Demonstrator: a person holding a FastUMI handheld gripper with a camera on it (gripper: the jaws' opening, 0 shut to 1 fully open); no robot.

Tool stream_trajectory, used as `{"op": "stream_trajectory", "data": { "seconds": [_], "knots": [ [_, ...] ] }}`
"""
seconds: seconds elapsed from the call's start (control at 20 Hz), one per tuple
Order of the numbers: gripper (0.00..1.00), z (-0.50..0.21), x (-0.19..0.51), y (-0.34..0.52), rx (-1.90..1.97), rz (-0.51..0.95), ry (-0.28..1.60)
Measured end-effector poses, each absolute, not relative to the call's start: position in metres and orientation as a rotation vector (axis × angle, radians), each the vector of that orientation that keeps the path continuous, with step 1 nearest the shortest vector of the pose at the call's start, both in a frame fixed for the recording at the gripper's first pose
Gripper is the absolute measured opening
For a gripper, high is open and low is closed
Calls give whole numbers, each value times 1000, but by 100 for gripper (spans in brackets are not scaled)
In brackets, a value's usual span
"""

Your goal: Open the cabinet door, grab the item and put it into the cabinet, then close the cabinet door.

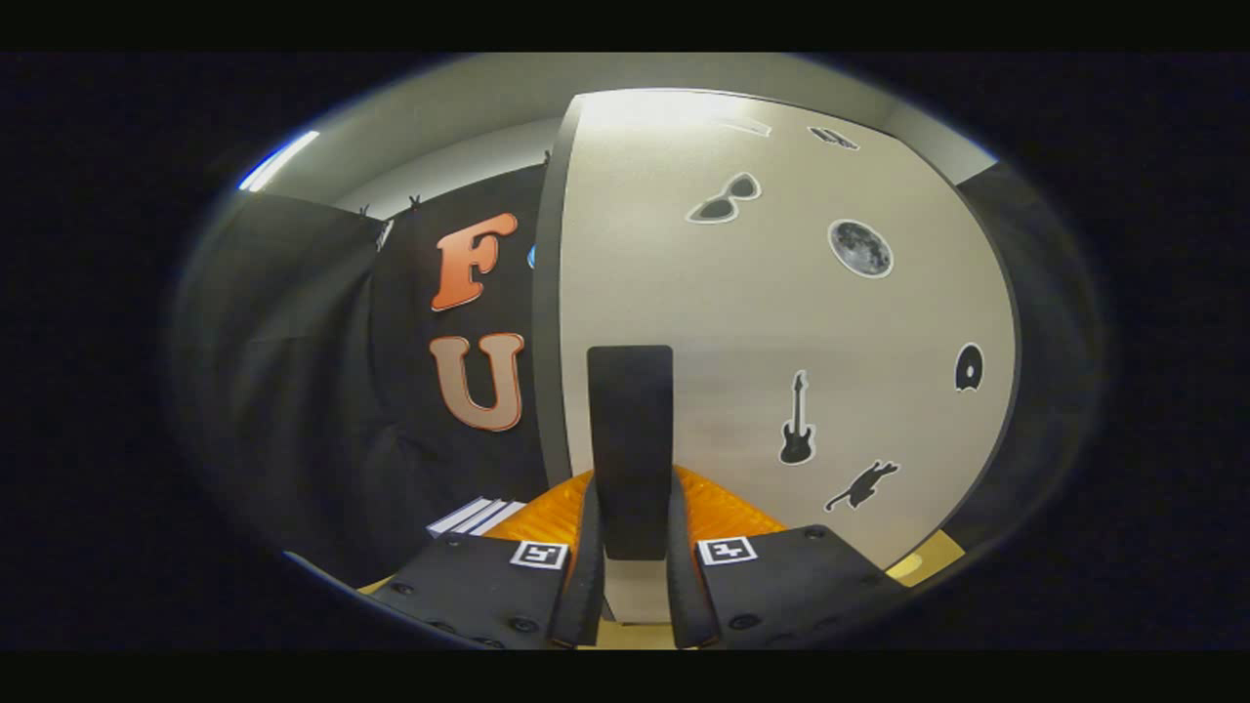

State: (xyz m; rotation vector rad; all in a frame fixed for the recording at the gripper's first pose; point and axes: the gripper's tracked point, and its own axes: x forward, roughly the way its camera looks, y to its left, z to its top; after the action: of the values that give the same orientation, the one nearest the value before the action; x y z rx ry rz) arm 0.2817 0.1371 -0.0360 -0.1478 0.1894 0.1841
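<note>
Cabinet door [762, 322] stands right in front of the fingers, a pale flat panel with small dark stickers on it: sunglasses [724, 200], a moon [860, 248], a guitar [797, 422] and a cat [861, 485]. On its front, near the left edge, there is a tall black handle [630, 439], and this handle sits between the two fingers of the gripper [631, 547].

The fingers are nearly closed and stand one at each side of the lower part of the handle, so they seem to clamp it. I judge that the handle is held like this in order to swing the door, because the grip is close to the free edge of the panel. From the dark edge of the door at the left it is hard to say whether the door is a little open or fully closed.

Behind the fingers the orange body of the gripper is seen. Under them lies the light counter [635, 635], and to the left, near the black cloth wall, some thin white objects [474, 516] lie; I cannot tell what they are.
</note>
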Motion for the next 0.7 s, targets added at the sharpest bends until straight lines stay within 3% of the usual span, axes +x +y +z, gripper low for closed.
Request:
{"op": "stream_trajectory", "data": {
  "seconds": [0.35,0.7],
  "knots": [
    [27,-29,195,122,-103,430,220],
    [27,-21,126,84,-82,611,242]
  ]
}}
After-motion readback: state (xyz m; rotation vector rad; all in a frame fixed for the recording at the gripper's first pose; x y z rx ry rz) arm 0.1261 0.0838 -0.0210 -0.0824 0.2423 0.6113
